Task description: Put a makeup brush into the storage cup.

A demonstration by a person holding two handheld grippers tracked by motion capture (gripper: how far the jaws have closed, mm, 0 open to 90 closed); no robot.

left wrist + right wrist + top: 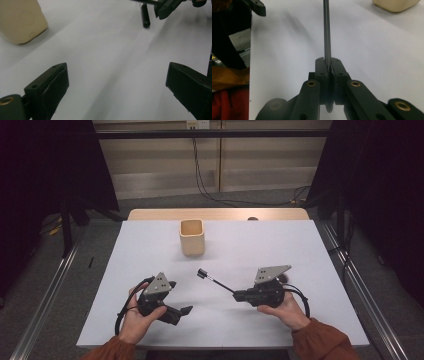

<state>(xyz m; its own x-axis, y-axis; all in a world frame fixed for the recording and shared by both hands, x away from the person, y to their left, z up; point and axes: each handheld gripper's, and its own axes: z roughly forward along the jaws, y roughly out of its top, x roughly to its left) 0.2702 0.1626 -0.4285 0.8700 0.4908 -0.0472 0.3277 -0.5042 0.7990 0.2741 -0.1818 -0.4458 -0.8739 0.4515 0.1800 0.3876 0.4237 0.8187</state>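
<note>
While we are looking down from the high view, we are seeing the right gripper (239, 294) clamping a thin black rod (216, 282) at one end, the rod slanting up and to the left over the white table (280, 245) and ending in a thicker black tip (202, 273). We are reading the right gripper view the same way: its jaws are squeezed together on the rod (327, 30), which is running straight up between the pads. We are finding the left gripper (181, 312) in the person's left hand (137, 320) near the front edge of the table, and in the left gripper view its two black pads (53, 85) are standing wide apart with nothing but bare table between them, so it is released. We are placing the beige square cup (192, 237) upright farther back, near the middle of the table, well apart from both grippers and from the rod's tip. We are also catching the cup's corner (21, 21) at the upper left of the left gripper view, and the rod's thick tip (145, 16) at the top, possibly just off the table surface, though the blur is making that hard to settle. We are seeing orange sleeves (325, 342) on both forearms.
</note>
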